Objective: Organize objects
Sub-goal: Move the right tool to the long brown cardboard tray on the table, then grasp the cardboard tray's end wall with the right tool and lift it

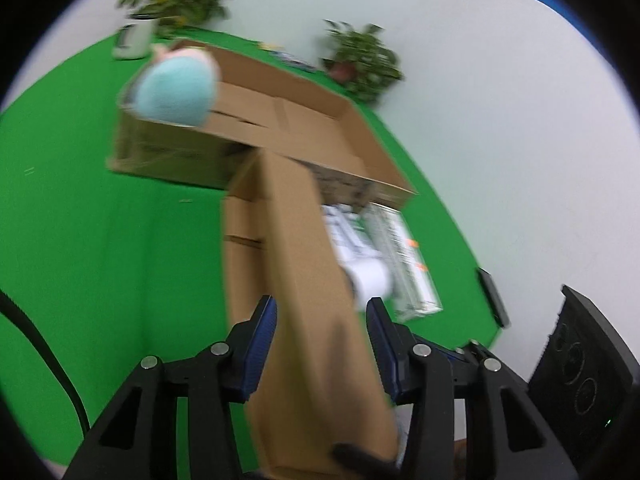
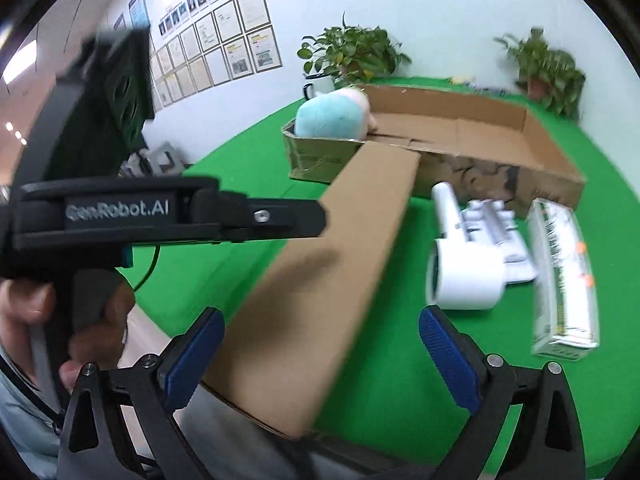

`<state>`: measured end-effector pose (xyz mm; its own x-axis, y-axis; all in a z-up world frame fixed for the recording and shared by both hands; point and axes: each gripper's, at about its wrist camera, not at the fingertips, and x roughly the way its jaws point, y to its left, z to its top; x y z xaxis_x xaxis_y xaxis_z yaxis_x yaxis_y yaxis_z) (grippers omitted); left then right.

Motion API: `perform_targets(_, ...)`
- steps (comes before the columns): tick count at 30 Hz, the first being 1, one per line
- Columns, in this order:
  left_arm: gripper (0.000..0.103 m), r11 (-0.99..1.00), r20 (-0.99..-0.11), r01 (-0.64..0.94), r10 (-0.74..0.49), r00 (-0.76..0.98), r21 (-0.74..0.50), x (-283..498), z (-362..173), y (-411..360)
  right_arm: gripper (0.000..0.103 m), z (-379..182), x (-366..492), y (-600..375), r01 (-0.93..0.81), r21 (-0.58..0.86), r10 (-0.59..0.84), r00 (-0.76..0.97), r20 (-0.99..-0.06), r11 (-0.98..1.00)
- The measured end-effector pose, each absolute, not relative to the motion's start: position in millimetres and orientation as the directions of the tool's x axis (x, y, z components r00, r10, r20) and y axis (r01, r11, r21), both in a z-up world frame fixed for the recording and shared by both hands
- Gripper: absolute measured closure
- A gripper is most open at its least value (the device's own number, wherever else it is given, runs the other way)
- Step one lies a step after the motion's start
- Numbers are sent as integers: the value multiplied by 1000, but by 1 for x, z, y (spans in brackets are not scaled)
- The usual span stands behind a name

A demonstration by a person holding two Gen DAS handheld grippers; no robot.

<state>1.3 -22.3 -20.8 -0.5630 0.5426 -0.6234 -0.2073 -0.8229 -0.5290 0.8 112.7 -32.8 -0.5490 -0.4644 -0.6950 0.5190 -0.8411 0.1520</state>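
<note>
A long brown cardboard box (image 1: 304, 264) lies between the blue pads of my left gripper (image 1: 321, 308), which is shut on its sides. Its far end rests on the rim of a big open carton (image 1: 312, 120). In the right wrist view the same long box (image 2: 320, 280) slants up from the table, with the left gripper's black body (image 2: 120, 212) beside it. My right gripper (image 2: 320, 316) stands wide open around the box's near end, its right pad well clear. A teal plush toy (image 2: 332, 116) sits in the carton's left end.
On the green cloth (image 2: 400, 380) right of the long box lie a white lint roller (image 2: 460, 276), a white pack (image 2: 496, 232) and a silver-green box (image 2: 564, 280). Two potted plants (image 2: 352, 52) and a white mug (image 1: 134, 40) stand behind the carton. A hand (image 2: 24, 304) holds the left gripper's handle.
</note>
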Motion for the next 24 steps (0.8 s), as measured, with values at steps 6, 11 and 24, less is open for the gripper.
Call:
perform_targets(6, 58, -751, -556, -345, 653, -513, -563, 9, -17, -1, 4, -34, -7, 121, 471, 128, -415, -577, -704, -873)
perform_targets(11, 58, -746, -553, -349, 658, -511, -566, 9, -23, 1, 6, -32, -5, 127, 453, 117, -397, -594, -699, -884)
perform_targets(24, 48, -825, -594, -304, 556, -581, -476, 23, -26, -17, 65, -61, -32, 151, 345, 196, -361, -523, -772, -918)
